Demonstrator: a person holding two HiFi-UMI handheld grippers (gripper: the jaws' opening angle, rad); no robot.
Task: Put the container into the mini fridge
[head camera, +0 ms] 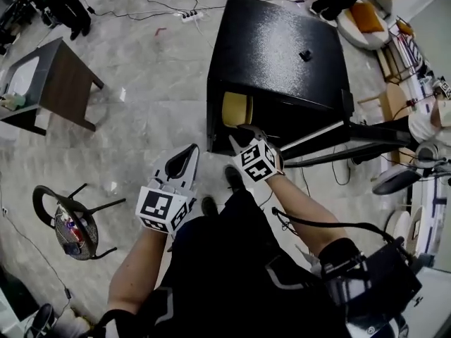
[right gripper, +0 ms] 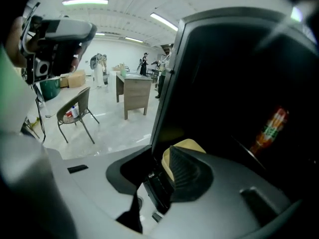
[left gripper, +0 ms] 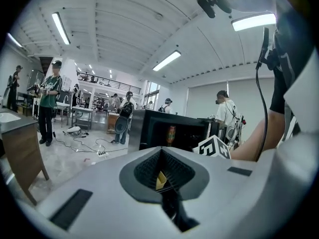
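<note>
R gripper (head camera: 243, 135), jaws apart, is hovering w/ container (head camera: 236, 108) at its 12 o'clock in fridge (head camera: 282, 48) mouth, L gripper (head camera: 182, 162) jaws together; a skewed pull-back could be snagging it out.

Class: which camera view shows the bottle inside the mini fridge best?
The right gripper view: the bottle looks largest there, against the dark interior. The left gripper view shows it small. The head view sees only the mini fridge from above, no bottle.

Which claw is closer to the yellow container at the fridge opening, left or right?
Right. The right claw is at the mini fridge opening, just in front of the yellow container. The left claw hangs back over the floor, lower and to the left.
</note>
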